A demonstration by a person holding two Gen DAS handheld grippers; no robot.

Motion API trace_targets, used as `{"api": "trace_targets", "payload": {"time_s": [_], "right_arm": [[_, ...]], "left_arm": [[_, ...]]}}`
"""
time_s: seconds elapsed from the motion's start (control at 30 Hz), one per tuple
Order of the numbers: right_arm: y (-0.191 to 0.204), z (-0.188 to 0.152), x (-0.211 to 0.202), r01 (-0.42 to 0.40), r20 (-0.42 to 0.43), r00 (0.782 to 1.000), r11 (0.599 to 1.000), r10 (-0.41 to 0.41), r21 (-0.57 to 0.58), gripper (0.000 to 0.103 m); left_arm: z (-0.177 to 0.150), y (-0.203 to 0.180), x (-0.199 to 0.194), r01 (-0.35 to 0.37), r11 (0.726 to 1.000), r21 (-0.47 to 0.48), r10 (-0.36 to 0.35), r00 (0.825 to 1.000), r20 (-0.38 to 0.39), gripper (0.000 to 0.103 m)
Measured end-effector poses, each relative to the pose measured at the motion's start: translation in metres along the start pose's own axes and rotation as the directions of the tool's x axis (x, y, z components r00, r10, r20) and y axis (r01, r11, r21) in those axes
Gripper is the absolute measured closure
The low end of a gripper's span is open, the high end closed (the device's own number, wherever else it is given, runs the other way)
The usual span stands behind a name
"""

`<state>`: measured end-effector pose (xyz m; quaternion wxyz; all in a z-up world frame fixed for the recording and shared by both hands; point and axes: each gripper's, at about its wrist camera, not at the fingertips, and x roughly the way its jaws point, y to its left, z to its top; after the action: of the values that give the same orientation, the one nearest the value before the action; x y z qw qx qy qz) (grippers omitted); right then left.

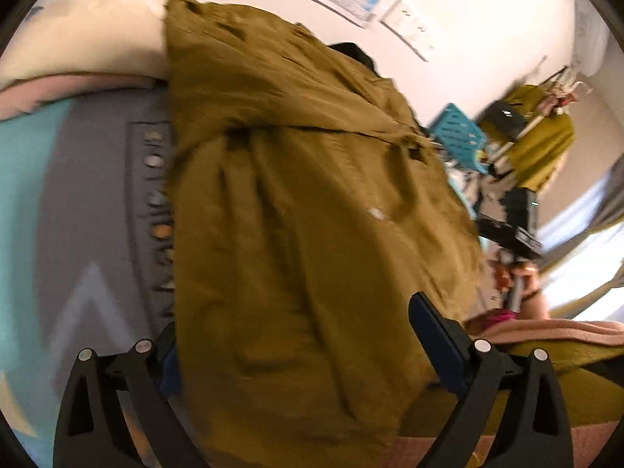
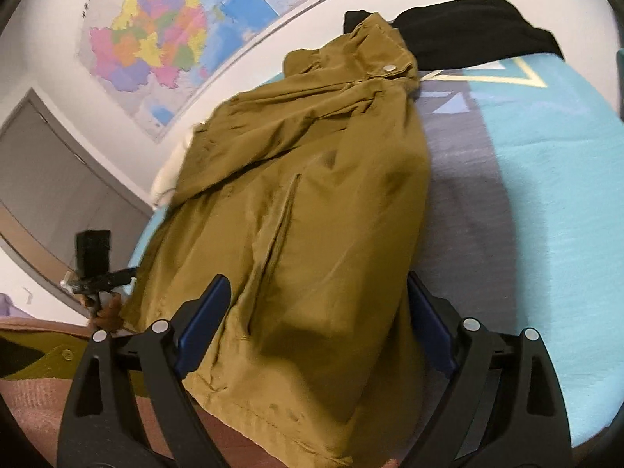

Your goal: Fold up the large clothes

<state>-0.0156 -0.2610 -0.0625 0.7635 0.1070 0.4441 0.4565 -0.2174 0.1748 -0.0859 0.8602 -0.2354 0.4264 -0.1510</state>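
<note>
Jaws apart on left gripper [image 1: 300, 335] and right gripper [image 2: 316, 312], straddling olive-brown cotton jacket's [image 2: 304, 202] hem on bed [image 2: 546, 195]: pinching it comes next.

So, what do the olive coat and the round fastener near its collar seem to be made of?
Olive coat: likely a smooth woven fabric, cotton or a blend, with a slight sheen; it creases softly and shows stitched seams. Round fastener: probably a metal snap, pale and shiny, though too small to be sure.
</note>
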Motion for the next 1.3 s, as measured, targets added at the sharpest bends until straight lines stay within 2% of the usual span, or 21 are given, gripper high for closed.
{"api": "trace_targets", "payload": {"time_s": [0.1, 0.13, 0.17, 0.2, 0.23, 0.27, 0.33, 0.37, 0.5, 0.57, 0.7, 0.73, 0.8, 0.9, 0.97, 1.07, 1.1, 1.13, 1.17, 1.23, 1.3], "right_arm": [[0.002, 0.0, 0.004, -0.058, 0.001, 0.998, 0.998, 0.058, -0.005, 0.016], [0.004, 0.0, 0.006, -0.058, -0.004, 0.998, 0.998, 0.058, -0.015, 0.016], [0.006, 0.001, 0.008, -0.057, -0.008, 0.998, 0.998, 0.057, -0.023, 0.023], [0.006, 0.001, 0.012, -0.072, -0.017, 0.997, 0.997, 0.071, -0.017, 0.032], [0.005, 0.001, 0.016, -0.083, -0.029, 0.996, 0.997, 0.083, 0.002, 0.052], [0.003, 0.001, 0.02, -0.083, -0.036, 0.996, 0.996, 0.083, 0.017, 0.068], [0.002, 0.0, 0.02, -0.133, -0.029, 0.99, 0.989, 0.135, 0.061, 0.083], [0.003, -0.001, 0.016, -0.15, -0.01, 0.988, 0.986, 0.151, 0.071, 0.089], [0.029, 0.001, -0.018, -0.199, 0.086, 0.977, 0.98, 0.196, 0.024, 0.095], [0.049, 0.0, -0.035, -0.175, 0.109, 0.978, 0.984, 0.177, -0.026, 0.096], [0.08, -0.011, -0.061, -0.22, 0.133, 0.964, 0.971, 0.231, -0.091, 0.096], [0.079, -0.013, -0.06, -0.201, 0.123, 0.97, 0.976, 0.21, -0.079, 0.095], [0.068, -0.02, -0.047, -0.223, 0.072, 0.972, 0.974, 0.225, -0.033, 0.089], [0.041, -0.039, -0.021, -0.203, -0.003, 0.979, 0.976, 0.203, 0.074, 0.082], [0.027, -0.054, -0.009, -0.163, -0.037, 0.985, 0.979, 0.168, 0.123, 0.069], [0.015, -0.069, -0.003, -0.205, -0.05, 0.975, 0.963, 0.217, 0.172, 0.055], [0.013, -0.074, -0.003, -0.228, -0.046, 0.97, 0.957, 0.239, 0.179, 0.051], [0.015, -0.078, -0.002, -0.235, -0.055, 0.967, 0.956, 0.248, 0.175, 0.039], [0.017, -0.082, -0.001, -0.238, -0.067, 0.966, 0.957, 0.252, 0.168, 0.032], [0.021, -0.088, 0.006, -0.239, -0.092, 0.962, 0.957, 0.256, 0.162, 0.034], [0.028, -0.093, 0.011, -0.271, -0.103, 0.952, 0.951, 0.288, 0.15, 0.048]], "left_arm": [[0.002, -0.004, 0.005, 0.005, 1.0, -0.013, -0.005, 1.0, 0.005, 0.012], [0.004, -0.004, 0.007, -0.002, 1.0, -0.018, 0.002, 1.0, 0.006, 0.026], [0.006, -0.004, 0.01, -0.022, 0.999, -0.034, 0.022, 1.0, 0.002, 0.045], [0.009, -0.002, 0.012, -0.049, 0.998, -0.048, 0.049, 0.999, 0.003, 0.055], [0.012, 0.0, 0.013, -0.067, 0.995, -0.067, 0.067, 0.998, -0.005, 0.081], [0.015, 0.006, 0.016, -0.078, 0.991, -0.109, 0.075, 0.997, -0.033, 0.089], [0.018, 0.011, 0.011, -0.066, 0.987, -0.143, 0.061, 0.997, -0.041, 0.092], [0.018, 0.008, 0.008, -0.086, 0.988, -0.132, 0.082, 0.996, -0.036, 0.093], [0.024, 0.003, -0.022, -0.075, 0.989, -0.127, 0.08, 0.996, 0.03, 0.095], [0.027, 0.002, -0.043, -0.095, 0.986, -0.136, 0.106, 0.991, 0.077, 0.095], [0.027, 0.002, -0.081, -0.103, 0.985, -0.139, 0.123, 0.981, 0.15, 0.095], [0.025, 0.003, -0.084, -0.102, 0.986, -0.13, 0.121, 0.981, 0.15, 0.093], [0.022, 0.01, -0.078, -0.123, 0.985, -0.125, 0.137, 0.984, 0.116, 0.09], [0.011, 0.031, -0.056, -0.132, 0.977, -0.166, 0.137, 0.99, 0.019, 0.085], [0.004, 0.038, -0.045, -0.155, 0.973, -0.169, 0.155, 0.988, -0.011, 0.082], [-0.004, 0.044, -0.045, -0.161, 0.973, -0.167, 0.162, 0.987, -0.004, 0.074], [-0.005, 0.045, -0.048, -0.152, 0.975, -0.162, 0.153, 0.988, -0.001, 0.07], [-0.005, 0.043, -0.049, -0.144, 0.978, -0.148, 0.146, 0.989, -0.002, 0.061], [-0.007, 0.04, -0.05, -0.143, 0.982, -0.123, 0.144, 0.99, -0.001, 0.055], [-0.012, 0.033, -0.049, -0.138, 0.987, -0.078, 0.138, 0.99, -0.006, 0.046], [-0.017, 0.027, -0.046, -0.147, 0.988, -0.035, 0.147, 0.989, -0.007, 0.047]]}}
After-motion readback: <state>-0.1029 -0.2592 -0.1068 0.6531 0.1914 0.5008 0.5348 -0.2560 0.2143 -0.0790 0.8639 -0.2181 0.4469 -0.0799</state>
